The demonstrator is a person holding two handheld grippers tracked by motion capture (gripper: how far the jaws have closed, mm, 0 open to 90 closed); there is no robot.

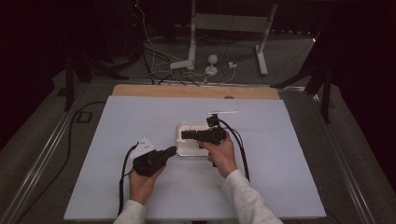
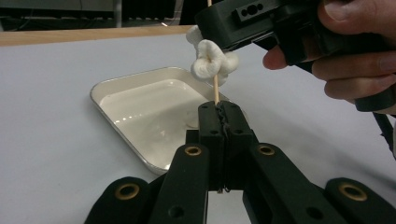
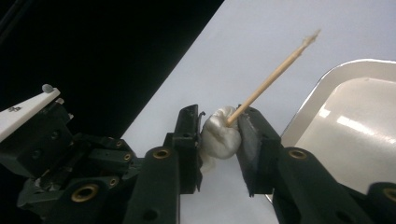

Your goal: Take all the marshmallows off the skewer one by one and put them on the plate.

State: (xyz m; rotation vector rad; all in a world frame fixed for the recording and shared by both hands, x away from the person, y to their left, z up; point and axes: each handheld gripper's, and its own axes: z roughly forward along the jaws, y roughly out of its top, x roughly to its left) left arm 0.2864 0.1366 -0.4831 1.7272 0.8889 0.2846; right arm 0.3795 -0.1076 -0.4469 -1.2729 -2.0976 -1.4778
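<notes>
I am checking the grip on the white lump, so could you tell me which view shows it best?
The right gripper view: the white lump sits close up, pressed between the right gripper pads, with the wooden skewer through it. The left gripper view shows it partly under that gripper. In the high view it is too small to tell.

Thin wooden skewer (image 3: pixel 271 81), soft white marshmallow (image 3: pixel 220 135), glossy enamelled tray (image 2: pixel 140 107), matt table (image 1: pixel 140 116).

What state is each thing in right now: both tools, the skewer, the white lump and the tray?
Left tool: shut on the skewer's lower end.
Right tool: shut on the white lump.
Skewer: upright, run through the lump, pointed tip bare.
White lump: on the skewer, squeezed between the pads.
Tray: flat on the table, nothing solid in it, glossy inside.
</notes>
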